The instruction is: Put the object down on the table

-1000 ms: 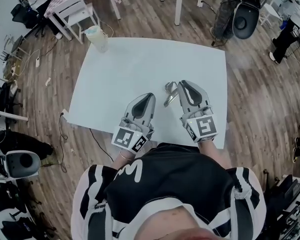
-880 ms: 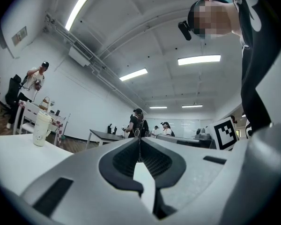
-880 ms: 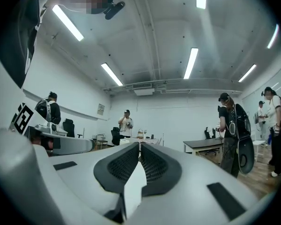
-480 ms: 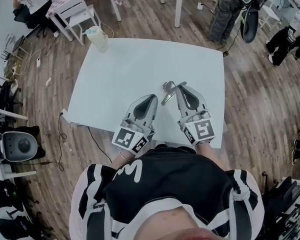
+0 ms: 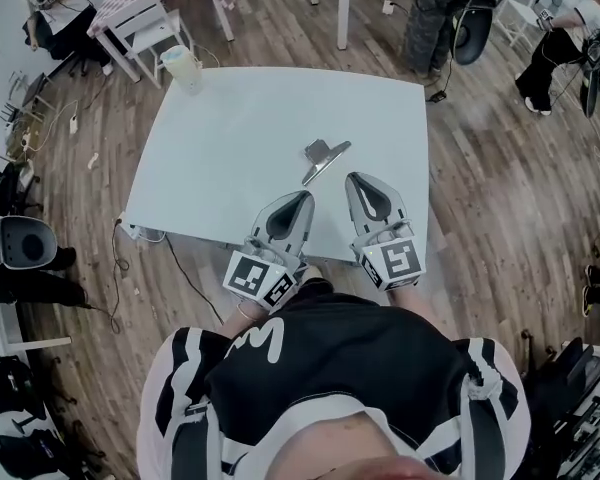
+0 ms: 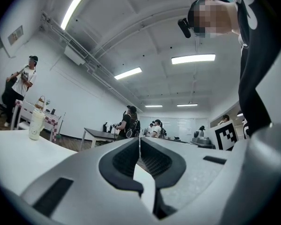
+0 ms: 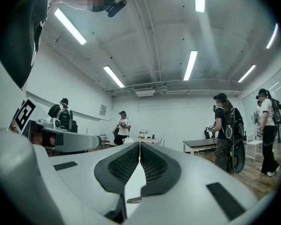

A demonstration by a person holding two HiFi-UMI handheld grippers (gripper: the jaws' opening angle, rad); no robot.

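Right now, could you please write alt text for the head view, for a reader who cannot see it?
A metal tool lies free on the white table, just beyond the shut, empty left gripper and right gripper. A pale cup stands at the far left corner.

We see the object point(image 5: 323, 158) as a small grey metal utensil: 1 slim straight bar with a wider, blockier piece joined beside its far part. It lies flat and loose on the white bench point(image 5: 230, 138), set slantwise, with the slim end aimed toward the near edge. It rests about midway between the near and far edges, and closer to the right edge than to the left.
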